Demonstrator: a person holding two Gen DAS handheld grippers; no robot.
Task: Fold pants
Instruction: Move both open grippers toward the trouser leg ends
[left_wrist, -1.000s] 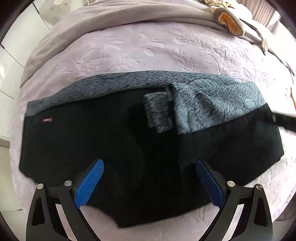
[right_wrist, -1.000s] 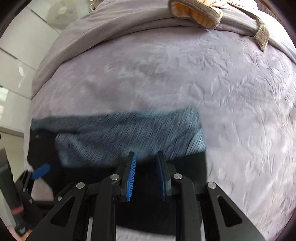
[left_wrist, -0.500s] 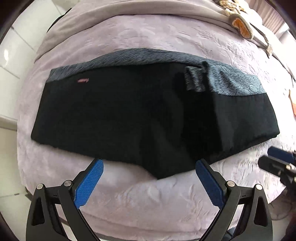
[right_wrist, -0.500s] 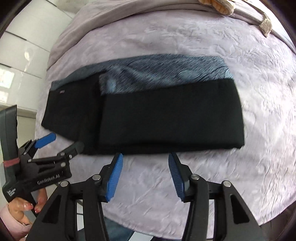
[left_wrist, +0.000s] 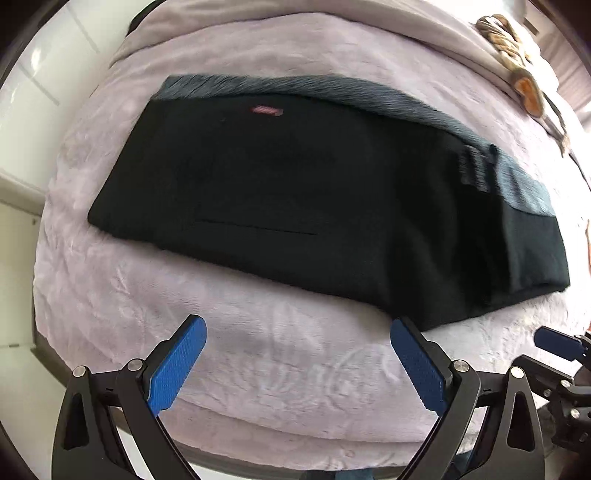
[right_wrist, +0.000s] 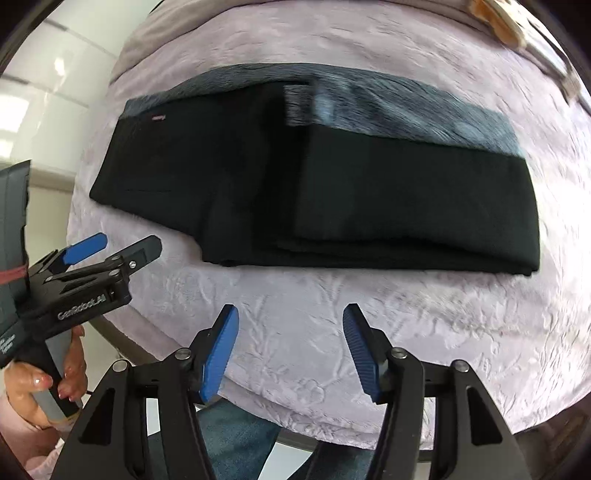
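While right gripper (right_wrist: 290, 352) jaws opening empty, pants (right_wrist: 332, 192) folded on bed (right_wrist: 332, 314)

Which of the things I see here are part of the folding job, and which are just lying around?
Part of the job:
- black pants, folded on the bed
- left claw, open, empty
- right claw, opening, nothing between its pads

Just lying about:
- lilac bedspread
- grey blanket at the far edge
- soft toy on it
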